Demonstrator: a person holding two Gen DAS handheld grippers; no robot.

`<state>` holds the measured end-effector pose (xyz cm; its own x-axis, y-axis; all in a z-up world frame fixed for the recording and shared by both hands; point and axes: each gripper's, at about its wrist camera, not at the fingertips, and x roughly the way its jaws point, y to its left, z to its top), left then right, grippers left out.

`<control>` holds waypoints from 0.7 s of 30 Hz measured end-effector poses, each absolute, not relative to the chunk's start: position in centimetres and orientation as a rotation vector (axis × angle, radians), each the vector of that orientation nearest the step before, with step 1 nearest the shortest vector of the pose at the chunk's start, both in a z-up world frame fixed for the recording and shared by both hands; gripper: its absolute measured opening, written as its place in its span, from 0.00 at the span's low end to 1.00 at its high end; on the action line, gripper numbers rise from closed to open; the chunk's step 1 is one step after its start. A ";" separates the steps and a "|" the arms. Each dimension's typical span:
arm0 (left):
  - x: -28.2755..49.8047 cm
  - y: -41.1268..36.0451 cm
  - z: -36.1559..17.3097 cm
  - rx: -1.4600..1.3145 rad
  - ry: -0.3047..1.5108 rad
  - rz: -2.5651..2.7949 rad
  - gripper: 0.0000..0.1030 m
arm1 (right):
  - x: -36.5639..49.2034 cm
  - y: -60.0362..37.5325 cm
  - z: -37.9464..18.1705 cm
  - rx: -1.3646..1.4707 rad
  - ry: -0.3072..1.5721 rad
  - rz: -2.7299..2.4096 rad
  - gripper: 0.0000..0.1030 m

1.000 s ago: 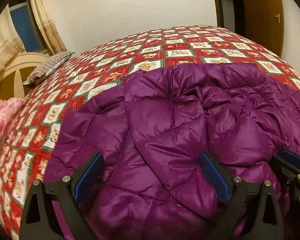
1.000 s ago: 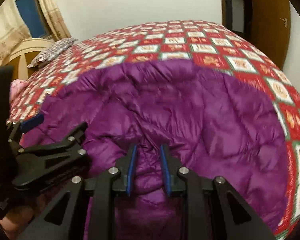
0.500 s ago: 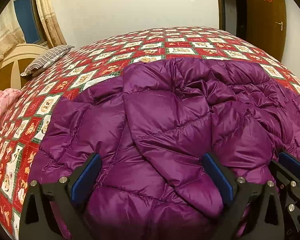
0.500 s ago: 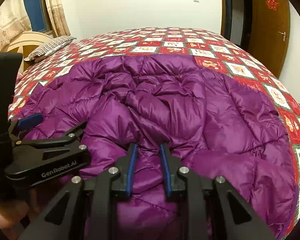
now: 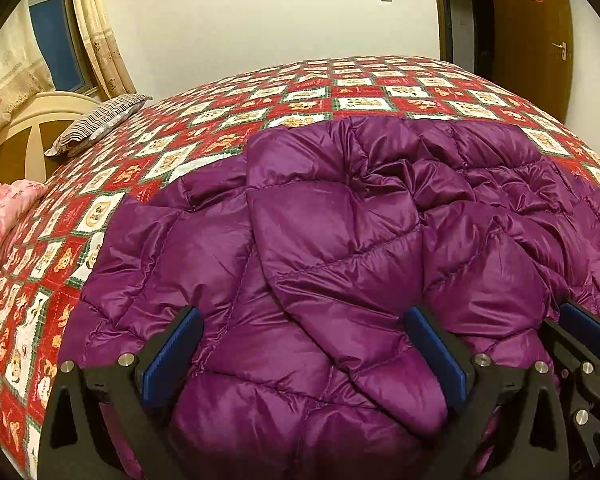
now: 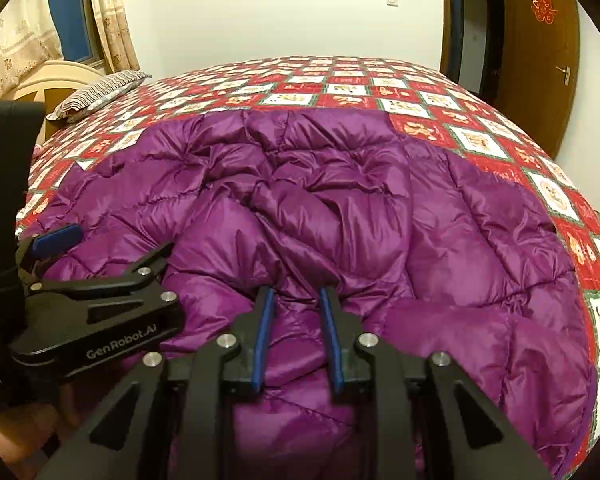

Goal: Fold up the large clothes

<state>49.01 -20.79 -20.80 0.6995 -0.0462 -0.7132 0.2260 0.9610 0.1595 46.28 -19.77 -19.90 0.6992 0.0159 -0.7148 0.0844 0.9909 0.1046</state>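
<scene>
Two claws are at the near edge of a purple jacket that lies spread on a bed with a red, white and green checked cover. The left claw is spread wide, one blue pad on each side of a puffy fold of the jacket, and the pads do not press the cloth together. The right claw has its pads pressed close on a thin ridge of the jacket, pinching the cloth between them. In the right wrist view the left claw is seen just to the left of the right claw, above the same near edge of the jacket. Ahead of both claws the jacket is wrinkled in the middle and reaches toward the far half of the bed. Far ahead and to the left of the claws a striped pillow lies on the edge of the bed, near a cream headboard and curtains. Far to the right stands a brown wooden door with a red sign on it.
</scene>
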 end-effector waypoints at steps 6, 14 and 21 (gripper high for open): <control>49.3 -20.5 -20.0 0.247 0.828 -0.177 0.99 | 46.5 -19.8 -19.8 0.124 0.803 -0.042 0.27; 40.9 -13.1 -11.9 0.249 0.713 -0.211 0.99 | 39.2 -22.1 -14.1 0.191 0.791 0.008 0.64; 31.0 -3.5 -16.5 0.253 0.823 -0.099 0.99 | 28.4 -25.4 -16.2 0.223 0.861 -0.066 0.67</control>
<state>31.01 -3.46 -16.46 0.6777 0.0109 -0.7353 0.1844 0.9654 0.1843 28.36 -25.38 -16.19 0.6508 0.0319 -0.7585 0.1474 0.9748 0.1675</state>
